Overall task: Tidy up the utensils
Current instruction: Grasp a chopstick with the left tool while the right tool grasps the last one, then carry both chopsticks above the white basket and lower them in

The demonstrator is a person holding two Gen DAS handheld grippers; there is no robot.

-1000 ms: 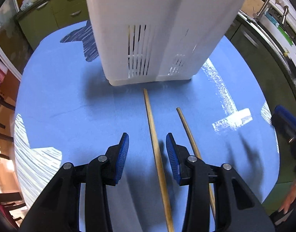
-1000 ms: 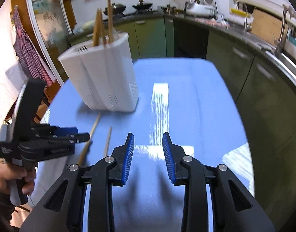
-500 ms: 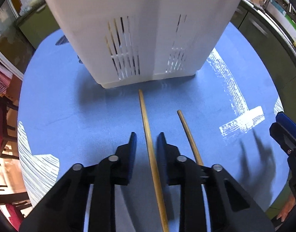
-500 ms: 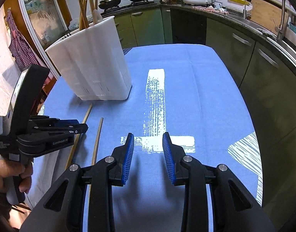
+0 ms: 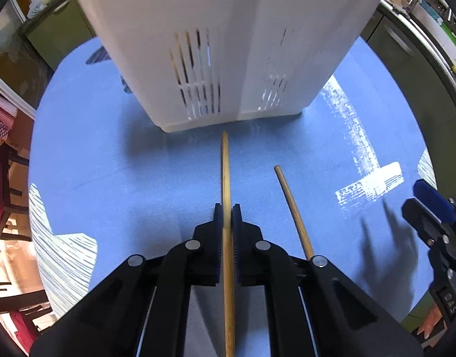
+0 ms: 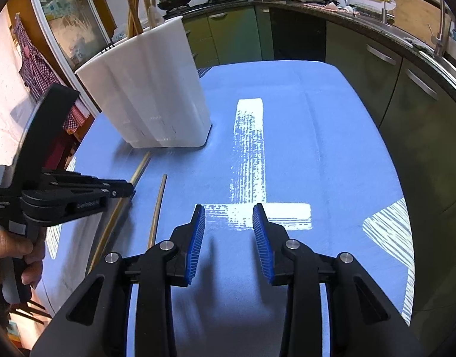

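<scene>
Left claw (image 5: 227, 208) has gone from spread wide to pinched on the longer chopstick (image 5: 225, 166) in the last second, and has moved in closer to the white utensil holder (image 5: 228, 44). Right claw (image 6: 229, 226) has barely shifted: jaws spread, nothing between them, over the blue table (image 6: 317, 148).

Containers: 1 white utensil holder, upright on the table, slotted vents low on its walls. Right wrist view shows several wooden chopsticks (image 6: 134, 15) and a pale utensil handle (image 6: 153, 15) standing in it, sticking out above the rim. Exact count not readable.

Task items: the longer chopstick lies on the table, far tip just short of the holder's base, shaft running back between the left claw's pads. A 2nd chopstick (image 5: 290, 205) lies loose just beside it on the right, apart from it, far tip further back from the holder.

View differences: left wrist view crops the holder's top, so its contents show only faintly through the vents; it shows the pinch straight on. Right wrist view shows the rim and contents, the left claw side-on (image 6: 120, 189) with the hand (image 6: 16, 253) on its handle, plus both chopsticks (image 6: 140, 166) (image 6: 158, 205) on the table.
</scene>
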